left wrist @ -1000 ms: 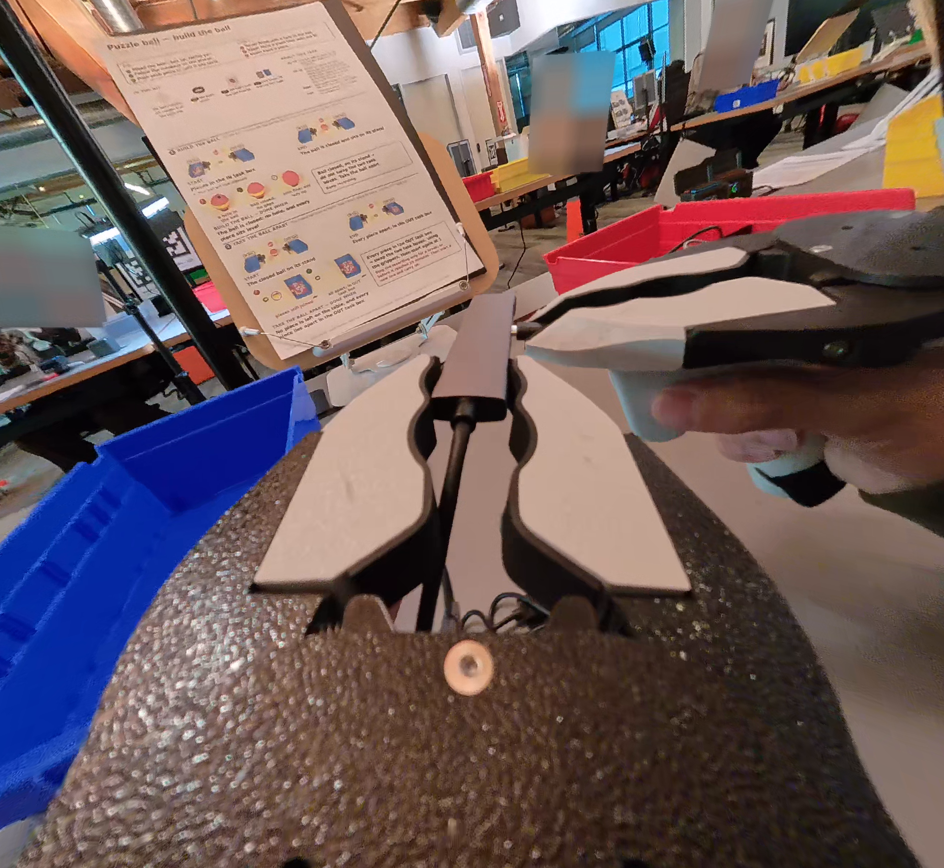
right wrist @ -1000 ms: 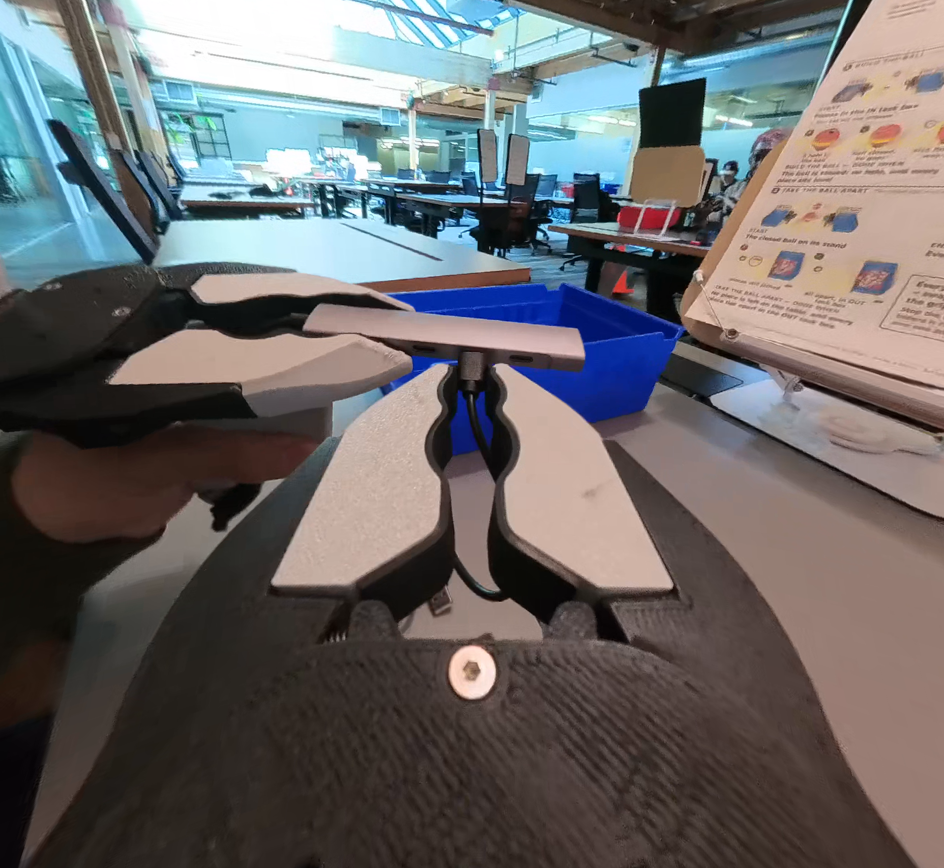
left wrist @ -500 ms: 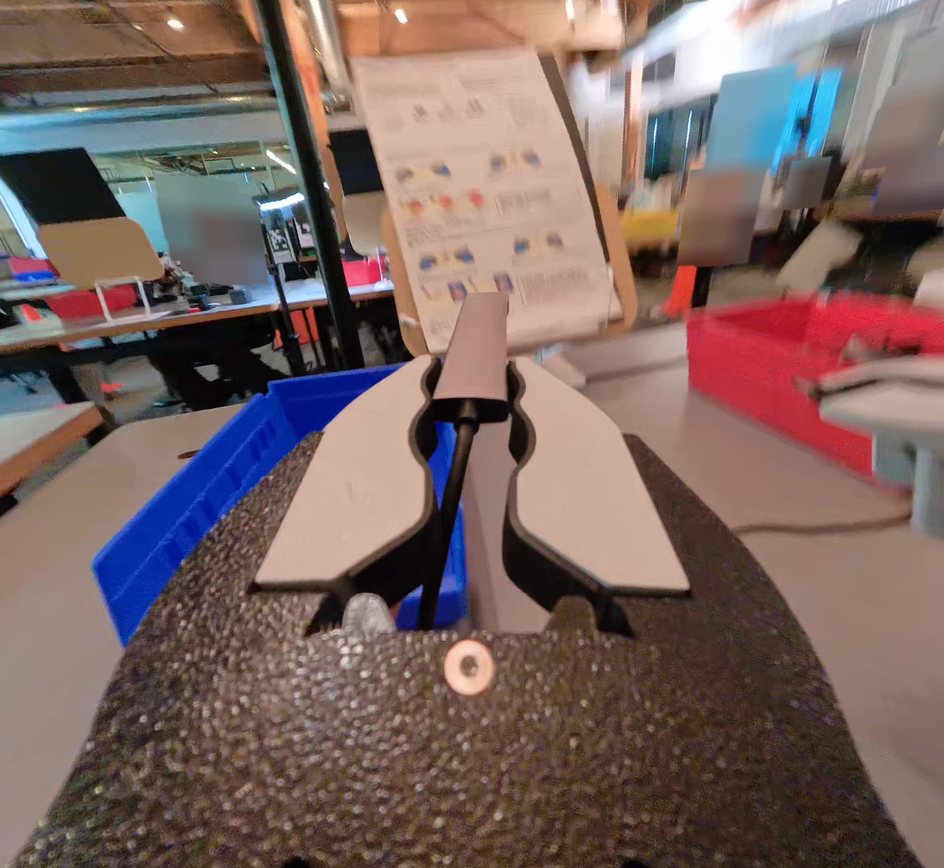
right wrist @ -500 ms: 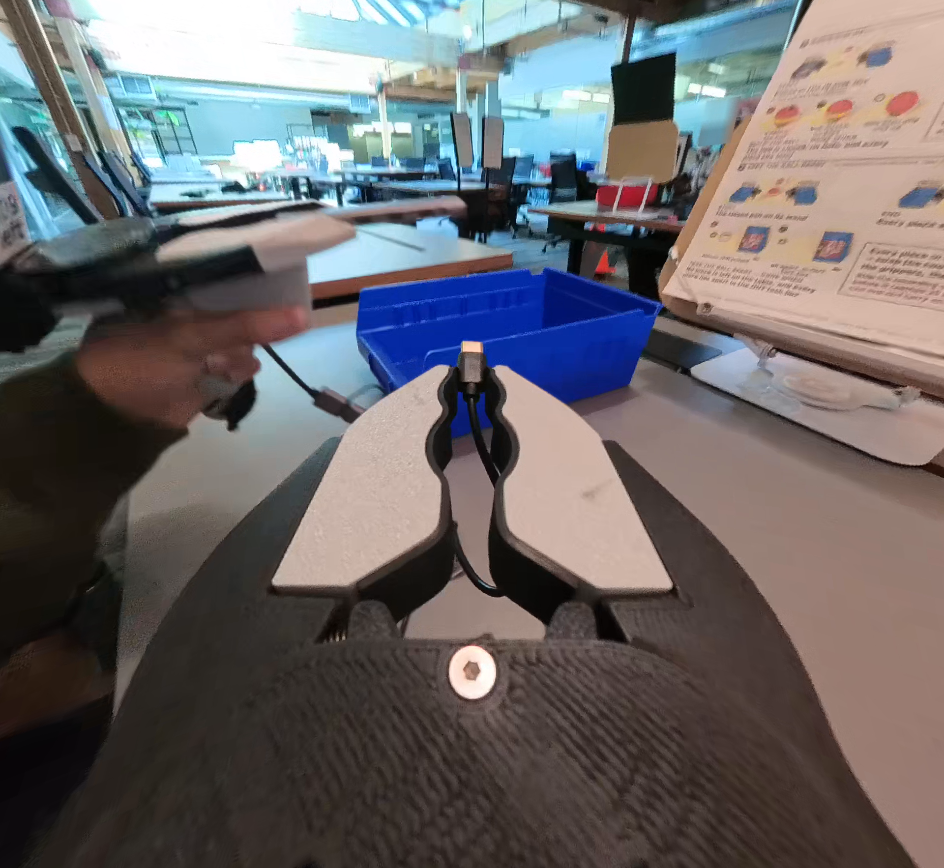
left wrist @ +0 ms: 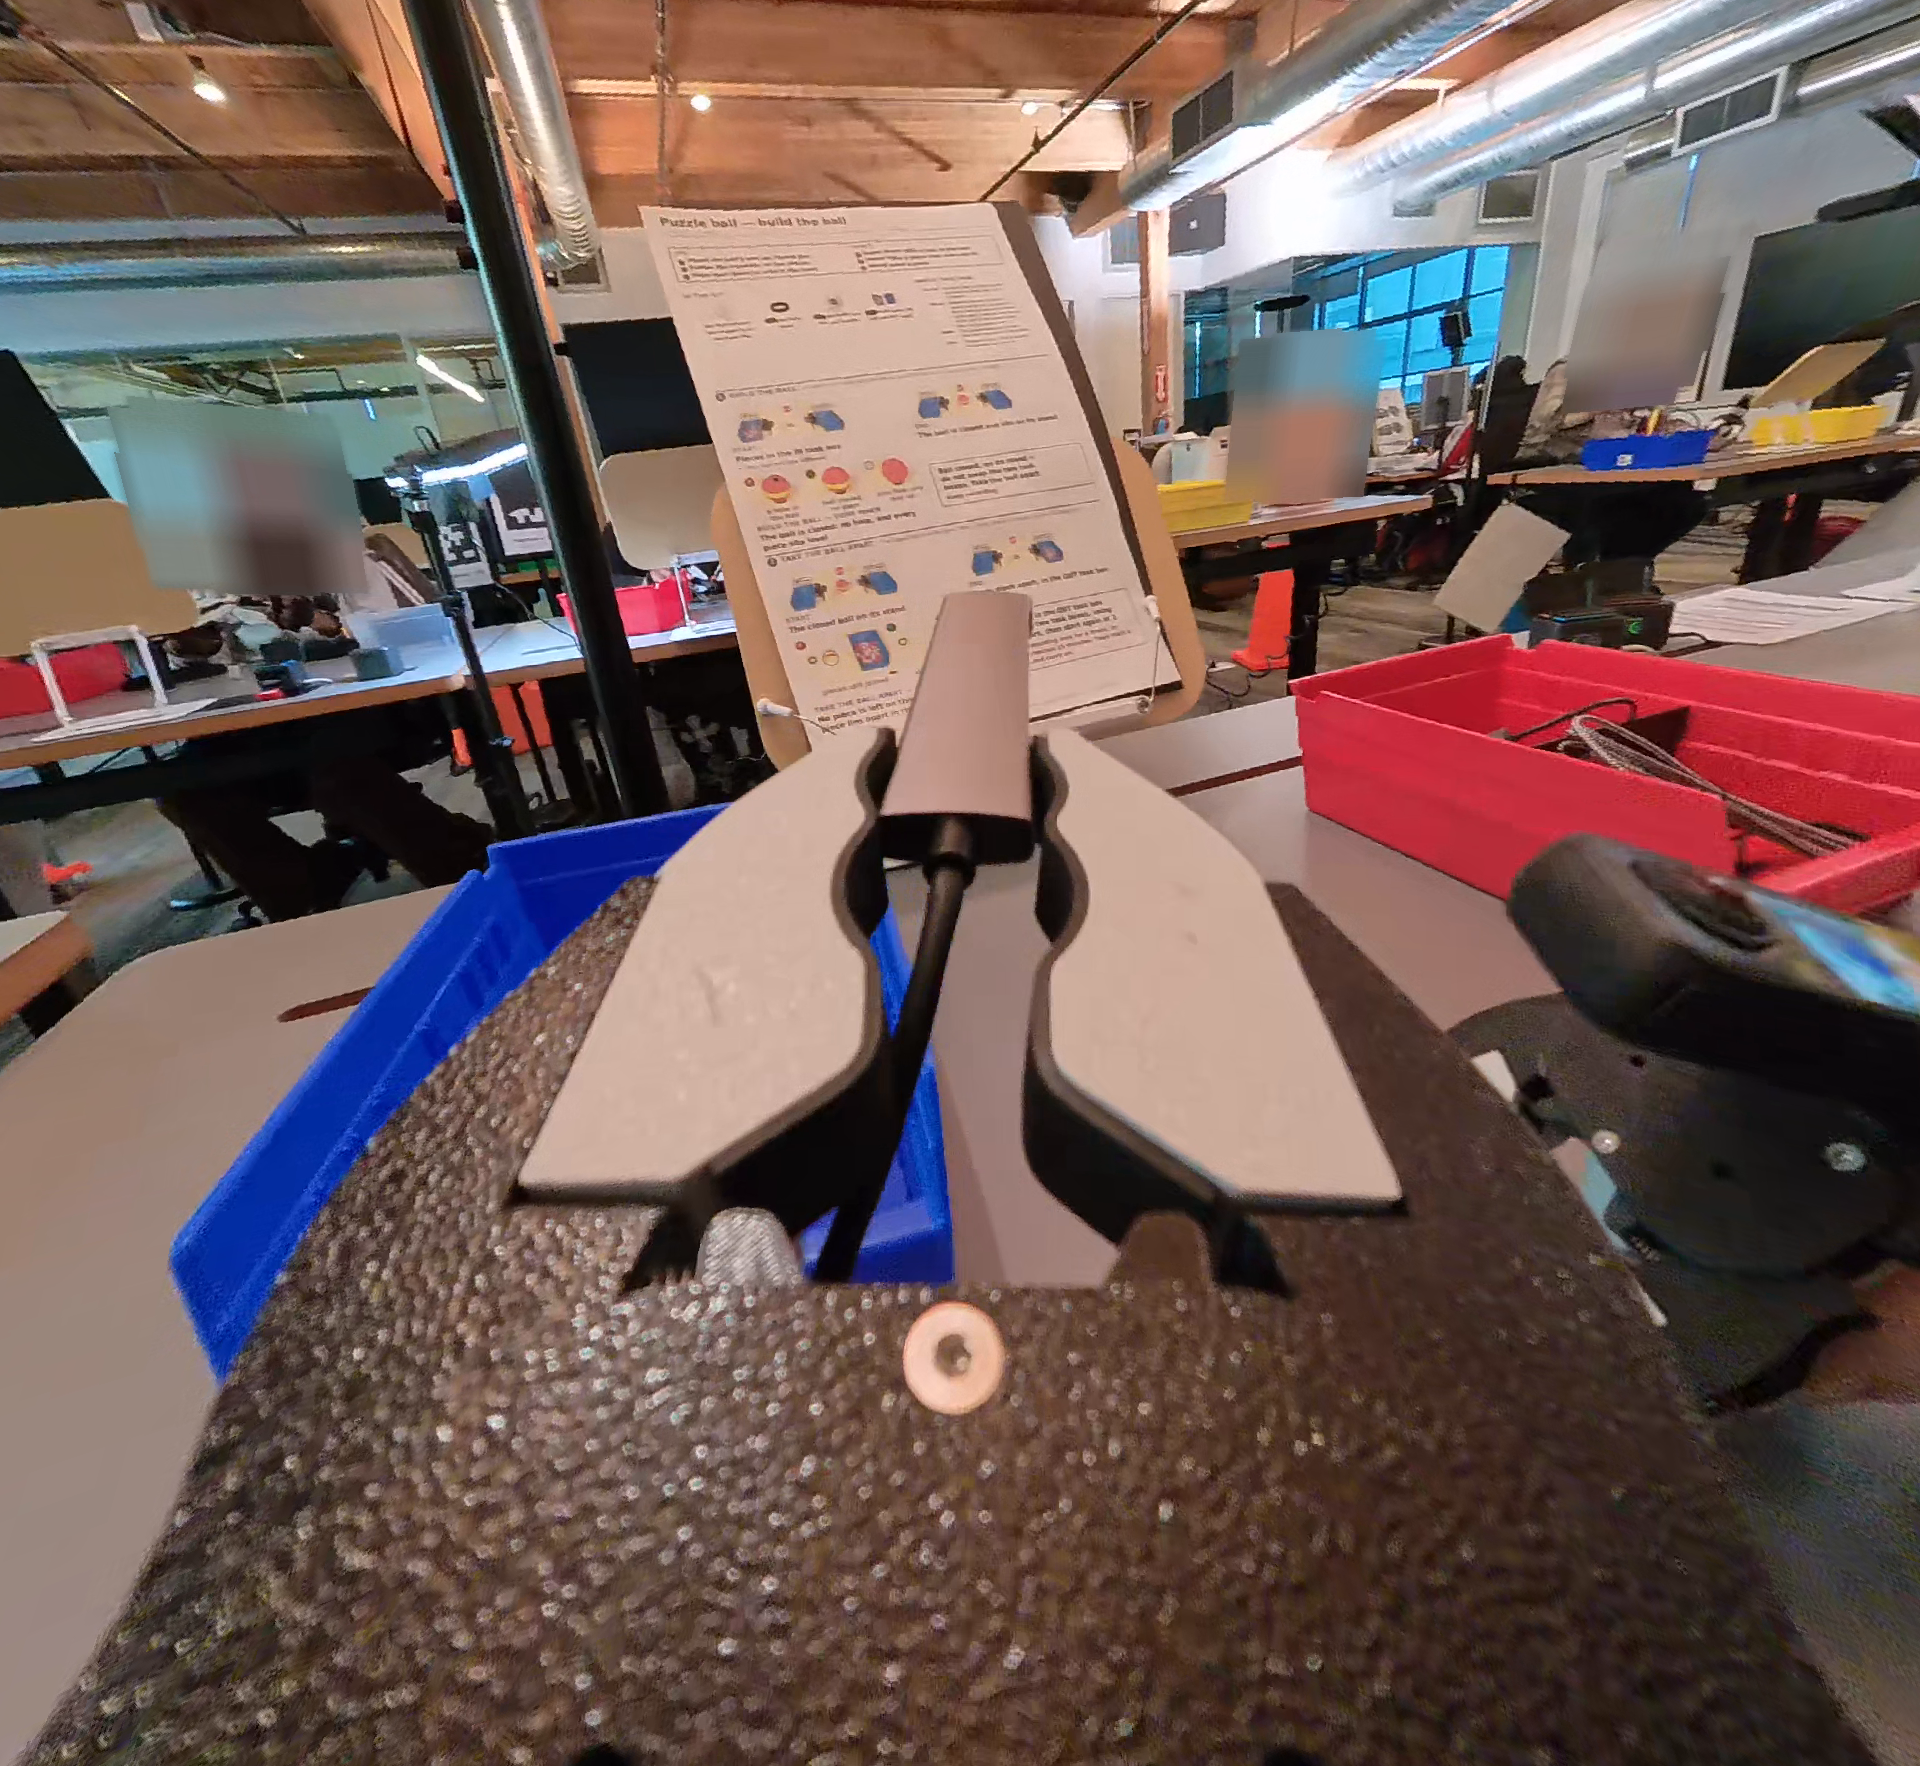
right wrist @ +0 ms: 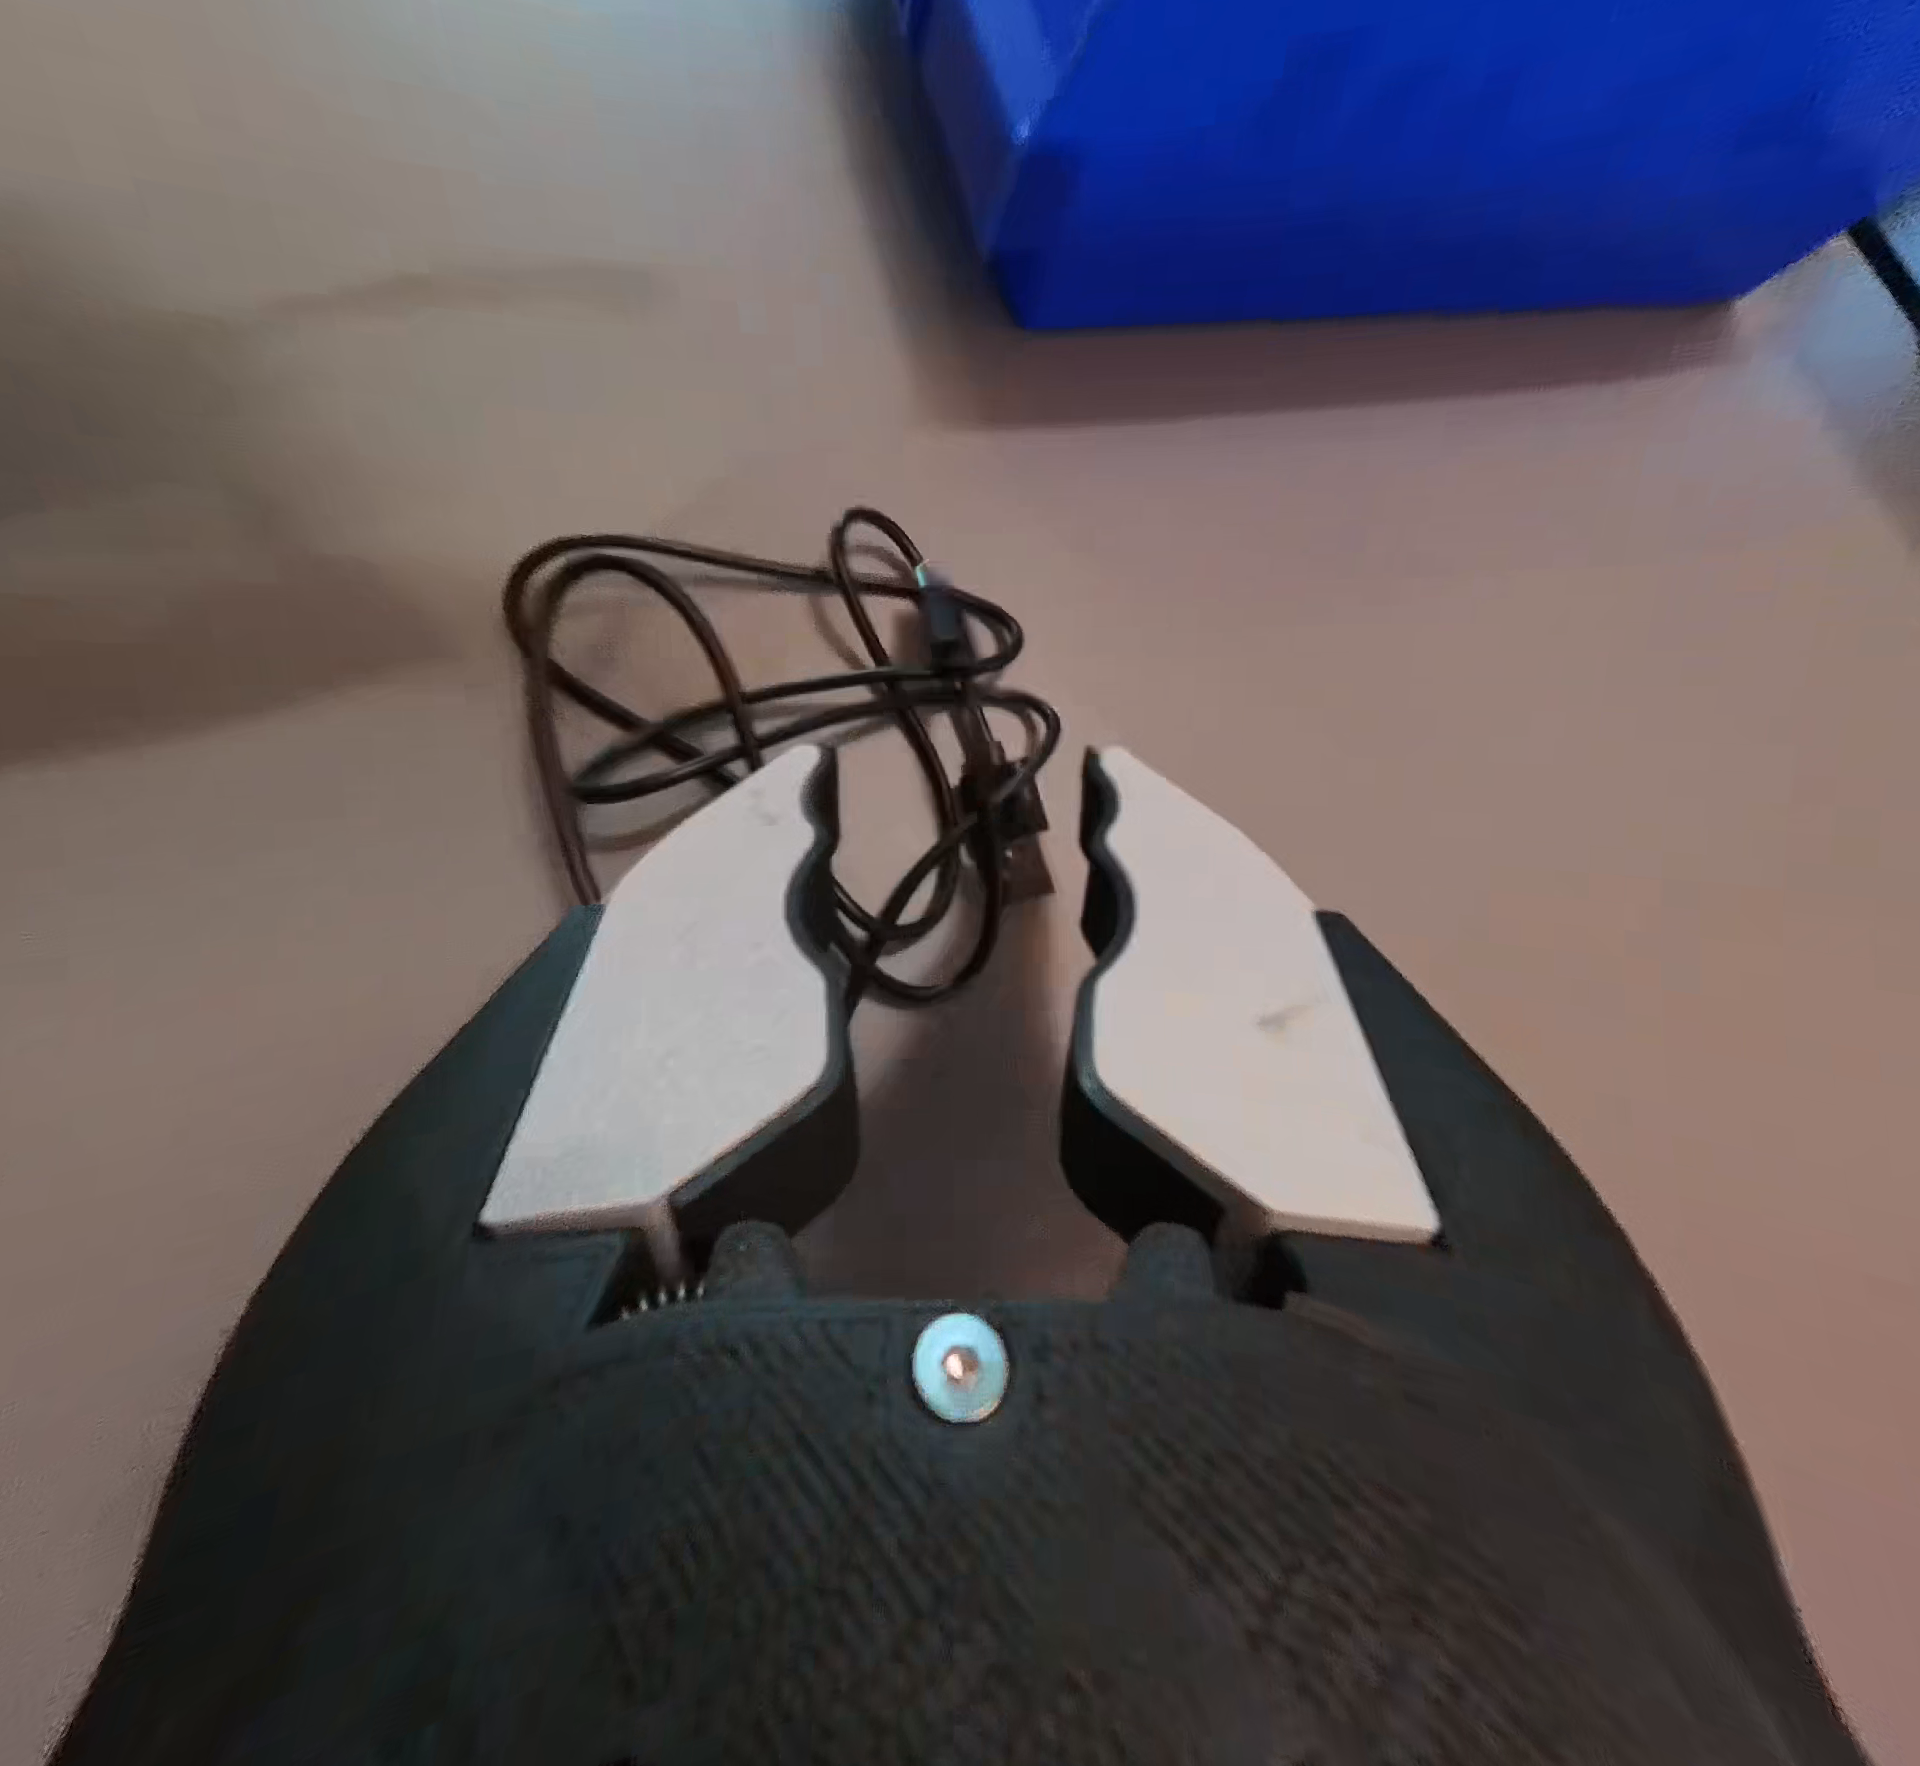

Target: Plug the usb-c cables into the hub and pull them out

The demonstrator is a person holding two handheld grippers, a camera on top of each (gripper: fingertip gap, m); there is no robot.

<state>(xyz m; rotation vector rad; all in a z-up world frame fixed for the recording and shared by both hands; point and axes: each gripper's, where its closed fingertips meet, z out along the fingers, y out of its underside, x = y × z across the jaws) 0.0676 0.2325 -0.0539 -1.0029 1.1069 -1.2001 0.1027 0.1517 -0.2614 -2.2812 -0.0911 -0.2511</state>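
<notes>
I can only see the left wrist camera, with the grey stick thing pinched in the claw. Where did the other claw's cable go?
Observer: The black cable lies in a loose tangle on the table, right ahead of the right gripper.
Operator: Is that claw squeezing it?
Observer: No. Its jaws stand wide apart, and one plug lies loose between the fingertips.
Operator: Anything else down there?
Observer: The blue bin stands beyond the cable, a little to the right, not touching it.
</notes>
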